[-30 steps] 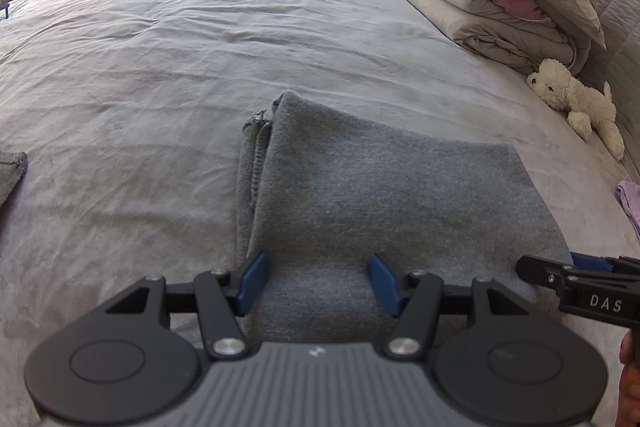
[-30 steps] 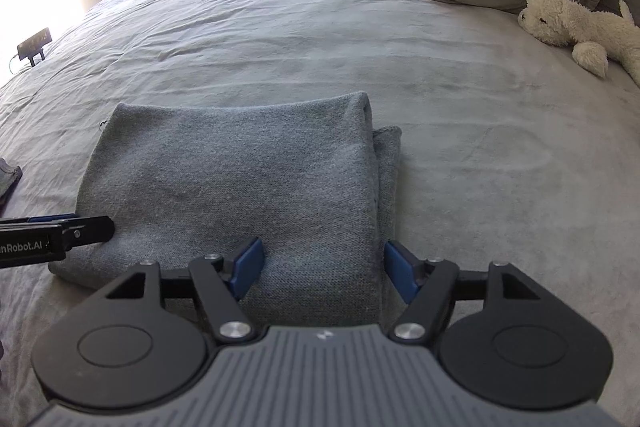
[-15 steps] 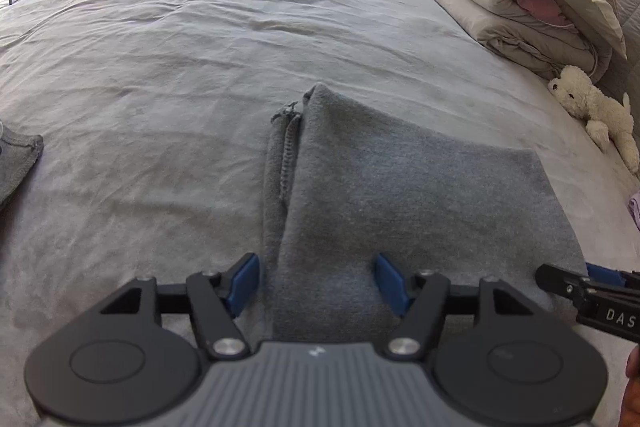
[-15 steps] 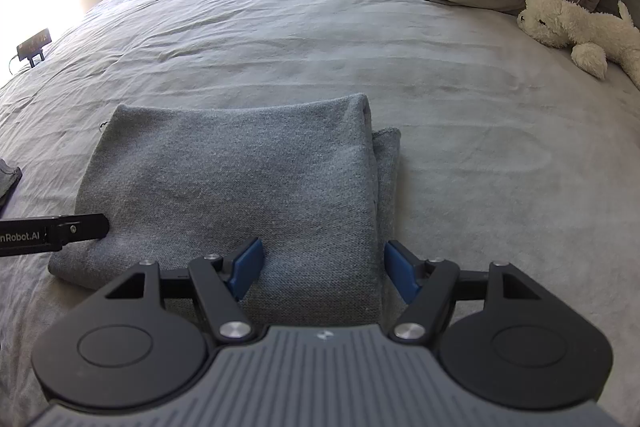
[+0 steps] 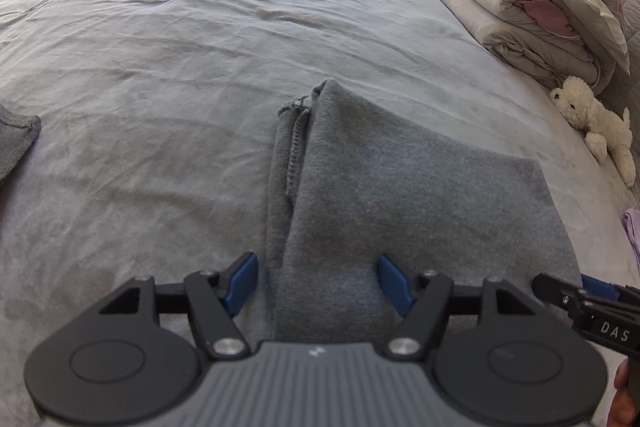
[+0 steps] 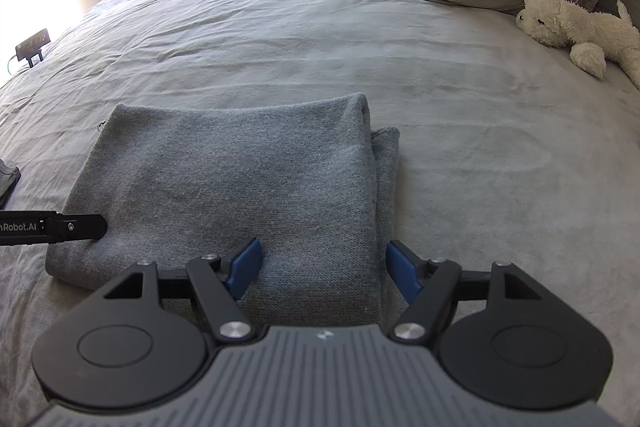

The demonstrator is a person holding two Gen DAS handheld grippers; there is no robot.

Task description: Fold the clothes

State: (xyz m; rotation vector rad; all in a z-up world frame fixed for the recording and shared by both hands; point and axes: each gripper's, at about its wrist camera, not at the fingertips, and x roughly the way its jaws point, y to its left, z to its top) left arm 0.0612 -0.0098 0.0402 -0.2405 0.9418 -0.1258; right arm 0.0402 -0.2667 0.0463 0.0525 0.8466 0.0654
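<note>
Folded grey knit garment (image 5: 400, 195) is lying flat on the wrinkled grey bedsheet (image 5: 160, 67), its near edge hiding behind my housings. I'm holding the left gripper (image 5: 316, 281) and right gripper (image 6: 324, 265) spread wide, gripping nothing, over its stitched, layered sides.

1. The left wrist view looks forward, low and close, over the folded grey garment (image 5: 400, 203), its left edge dead ahead.
2. The right wrist view faces likewise from beside it, at the right edge.
3. Both share the garment, bed (image 6: 460, 75), folded duvet (image 5: 516, 7) and plush toy (image 6: 576, 27).
</note>
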